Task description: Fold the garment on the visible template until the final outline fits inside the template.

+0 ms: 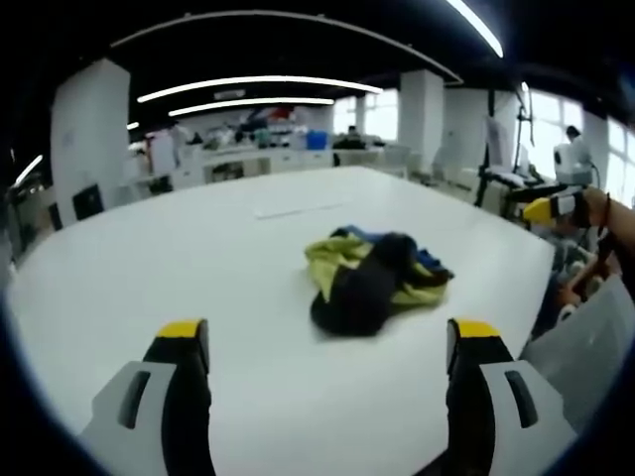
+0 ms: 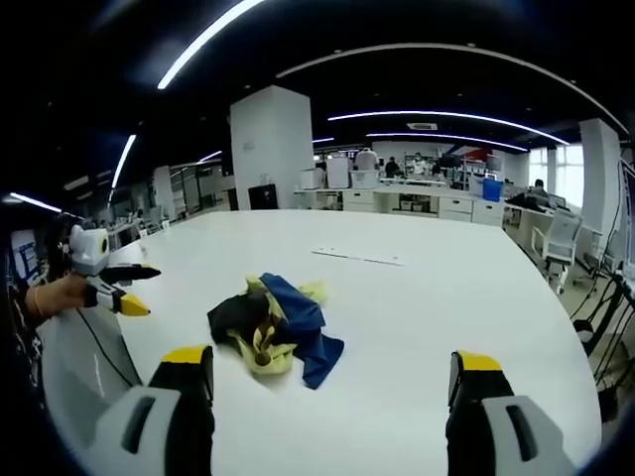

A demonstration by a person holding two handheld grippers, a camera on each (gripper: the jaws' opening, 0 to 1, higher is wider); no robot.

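A crumpled garment [image 1: 372, 283] in black, yellow-green and blue lies in a heap on the big white table [image 1: 198, 258]. In the right gripper view the same garment [image 2: 278, 322] has its blue part on top. My left gripper [image 1: 327, 337] hovers short of the heap with its jaws wide apart and nothing between them. My right gripper [image 2: 332, 362] is open too, a little short of the cloth. Each gripper also appears in the other's view, held by a hand at the table's edge: right gripper [image 1: 556, 208], left gripper [image 2: 109, 288]. A faint pale strip [image 1: 298, 210] [image 2: 357, 258] marks the table beyond the garment.
The white table [image 2: 446, 297] ends in a rounded edge close to both hands. Beyond it stand white pillars [image 2: 270, 149], desks with clutter [image 1: 258, 154], an office chair [image 2: 561, 238] and people far back. A stand [image 1: 496, 169] rises at the far right.
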